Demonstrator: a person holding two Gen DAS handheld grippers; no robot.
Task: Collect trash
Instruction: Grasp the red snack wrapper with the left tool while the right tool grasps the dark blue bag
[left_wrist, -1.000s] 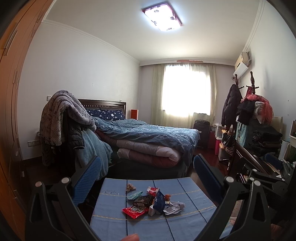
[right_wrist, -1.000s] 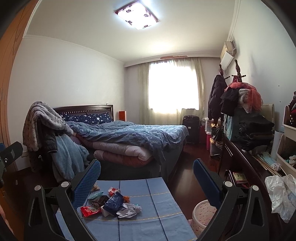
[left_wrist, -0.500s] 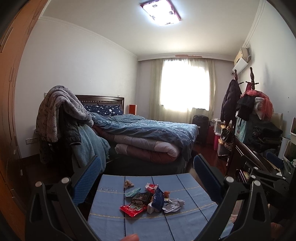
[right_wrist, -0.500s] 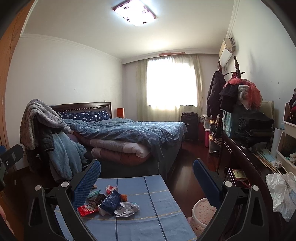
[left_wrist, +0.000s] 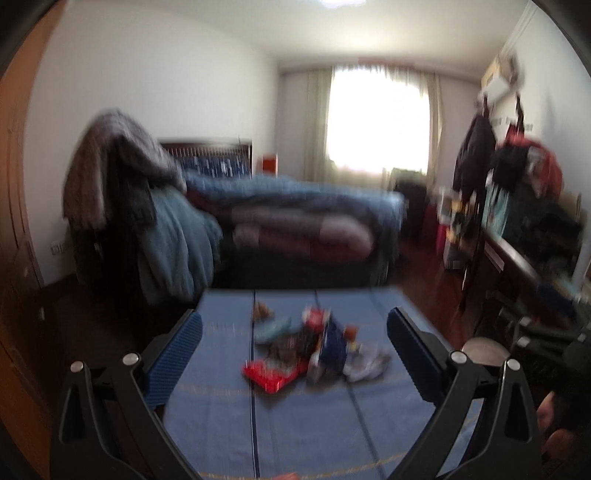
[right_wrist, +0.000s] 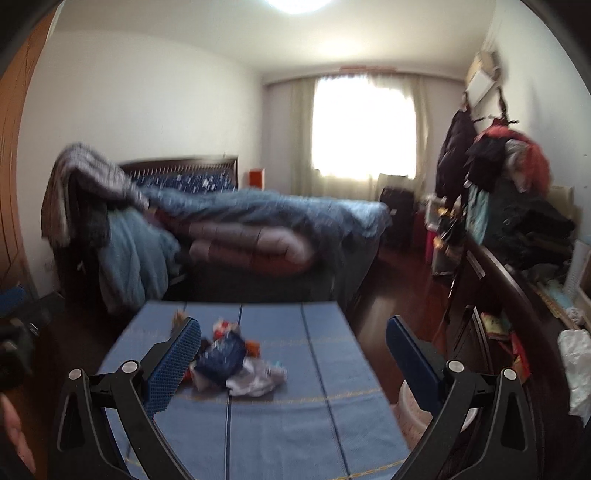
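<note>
A small pile of trash (left_wrist: 314, 347) lies on a low table with a blue cloth (left_wrist: 295, 424): a red wrapper (left_wrist: 271, 373), a dark blue packet (left_wrist: 332, 349), crumpled white paper (left_wrist: 365, 363) and a few small scraps. My left gripper (left_wrist: 294, 338) is open and empty, above and short of the pile. In the right wrist view the trash pile (right_wrist: 232, 362) sits just right of my left finger. My right gripper (right_wrist: 293, 345) is open and empty above the blue-clothed table (right_wrist: 277, 424). Both views are blurred.
A bed (right_wrist: 258, 221) with piled blankets stands behind the table. A dark desk (right_wrist: 517, 295) with clothes lines the right wall. A pale round bin (right_wrist: 417, 410) stands on the floor right of the table. Wooden wardrobe doors (left_wrist: 14, 221) are at the left.
Both grippers have tipped downward and moved closer to the table, so the trash pile sits higher and larger in both views. Both stay open.
</note>
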